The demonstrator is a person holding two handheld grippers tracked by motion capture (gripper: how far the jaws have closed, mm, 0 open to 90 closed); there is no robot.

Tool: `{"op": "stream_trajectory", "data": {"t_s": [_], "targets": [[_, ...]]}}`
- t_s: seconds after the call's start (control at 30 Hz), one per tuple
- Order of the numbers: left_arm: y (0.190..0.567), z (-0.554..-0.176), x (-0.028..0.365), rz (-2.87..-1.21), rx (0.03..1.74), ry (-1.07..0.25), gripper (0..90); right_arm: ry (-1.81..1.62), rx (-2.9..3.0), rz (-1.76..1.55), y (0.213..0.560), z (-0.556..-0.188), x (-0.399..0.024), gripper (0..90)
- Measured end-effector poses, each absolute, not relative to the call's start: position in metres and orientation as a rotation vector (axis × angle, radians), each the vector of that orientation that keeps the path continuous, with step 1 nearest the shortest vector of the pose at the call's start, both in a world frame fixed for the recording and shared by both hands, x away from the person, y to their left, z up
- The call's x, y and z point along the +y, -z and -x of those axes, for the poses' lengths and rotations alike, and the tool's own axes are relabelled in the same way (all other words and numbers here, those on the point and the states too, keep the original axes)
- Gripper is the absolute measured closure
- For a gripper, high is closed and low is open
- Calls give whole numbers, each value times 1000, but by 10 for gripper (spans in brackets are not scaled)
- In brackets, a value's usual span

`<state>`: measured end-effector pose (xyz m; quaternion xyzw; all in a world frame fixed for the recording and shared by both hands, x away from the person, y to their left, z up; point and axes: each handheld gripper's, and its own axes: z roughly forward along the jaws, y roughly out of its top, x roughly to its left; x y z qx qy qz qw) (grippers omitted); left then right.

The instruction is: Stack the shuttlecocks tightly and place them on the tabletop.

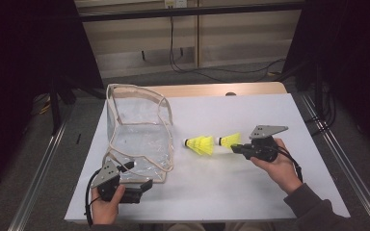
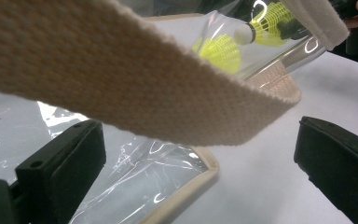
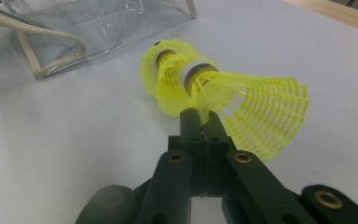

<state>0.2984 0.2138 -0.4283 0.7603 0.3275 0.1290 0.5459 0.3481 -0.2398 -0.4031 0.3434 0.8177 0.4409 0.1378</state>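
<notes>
1. Your left gripper (image 1: 142,185), near the table's (image 1: 250,192) front-left corner, holds its jaws released around the clear plastic bag's (image 1: 139,134) beige webbing strap (image 2: 168,98).
2. Your right gripper (image 1: 234,147), mid-table, is clenched on a yellow mesh-skirted shuttlecock (image 1: 229,140); a second one (image 1: 200,144) lies just beside it.
3. Step: loading. Next, likely lift the strap to open the bag.

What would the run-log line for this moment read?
left tongs: open, around bag strap | right tongs: shut on near shuttlecock skirt | far shuttlecock: on table | clear bag: mouth toward shuttlecocks

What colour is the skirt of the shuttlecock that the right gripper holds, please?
Neon yellow mesh; the shuttlecock shows best in the right gripper view.
</notes>
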Motion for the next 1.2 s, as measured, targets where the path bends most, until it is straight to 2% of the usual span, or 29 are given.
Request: {"op": "stream_trajectory", "data": {"t_s": [1.2], "targets": [[428,-299,214,-1802,776,-305,20,-1258,2412,-987,417,-345,-230,900]]}}
